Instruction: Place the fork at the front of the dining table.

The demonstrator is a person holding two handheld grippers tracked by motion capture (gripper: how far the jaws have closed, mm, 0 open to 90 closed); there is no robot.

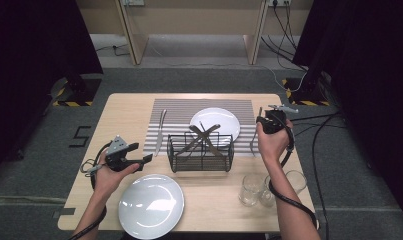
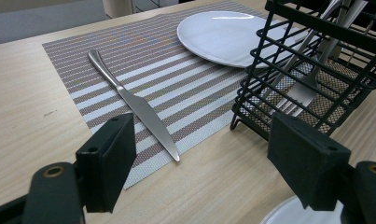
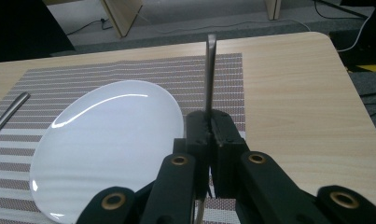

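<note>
The right gripper has its jaws clenched on a fork, whose slim metal handle rises out from between the pads and points away over the striped placemat; in the high view the same fork lies along the right edge of the placemat, just beside the white plate, with the right gripper above its far end and the hand wrapped around the gripper's body. In the right gripper view that plate sits just left of the jaws on the placemat. The left gripper has its jaws released, standing wide apart with nothing between them, and hangs over the bare tabletop near the corner of the placemat. Beyond its jaws a knife lies flat on the placemat, blade tip toward the camera, well apart from the plate farther back. To the right stands a black wire basket with cutlery leaning inside it. In the high view the left gripper is held at the left of the basket, which stands at the near edge of the placemat. A second white plate rests on the tabletop near the front edge, and two clear glasses stand at the front right.
</note>
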